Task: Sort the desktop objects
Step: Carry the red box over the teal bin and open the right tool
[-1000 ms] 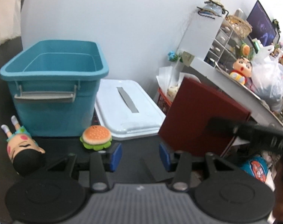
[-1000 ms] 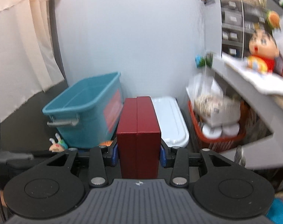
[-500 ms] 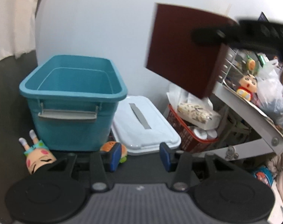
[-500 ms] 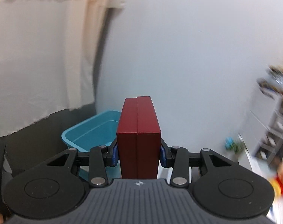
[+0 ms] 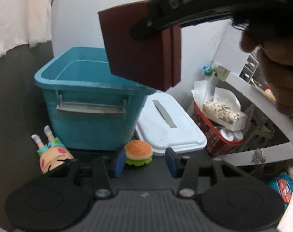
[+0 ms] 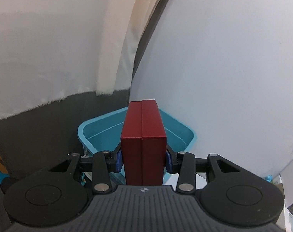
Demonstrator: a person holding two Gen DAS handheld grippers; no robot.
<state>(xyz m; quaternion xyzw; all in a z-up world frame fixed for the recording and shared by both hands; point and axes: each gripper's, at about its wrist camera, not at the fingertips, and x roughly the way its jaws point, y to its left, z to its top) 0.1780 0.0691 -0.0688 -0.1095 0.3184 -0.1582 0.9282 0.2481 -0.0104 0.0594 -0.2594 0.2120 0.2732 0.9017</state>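
With the right gripper [image 6: 142, 159] jaws clamping the red box [image 6: 143, 145], centre it over the teal bin [image 6: 92, 135] at lower centre before releasing.

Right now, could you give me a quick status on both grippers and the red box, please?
Right gripper shut on red box, held above teal bin. Left gripper open, empty. Nothing between box and bin.

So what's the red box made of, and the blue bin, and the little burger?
Red box: probably card or wood with a matte coat; flat faces, sharp edges, a seam.
Blue bin: plastic, smooth and slightly shiny, moulded rim.
Burger: looks like soft foam or rubber, dull finish; hard to be sure.
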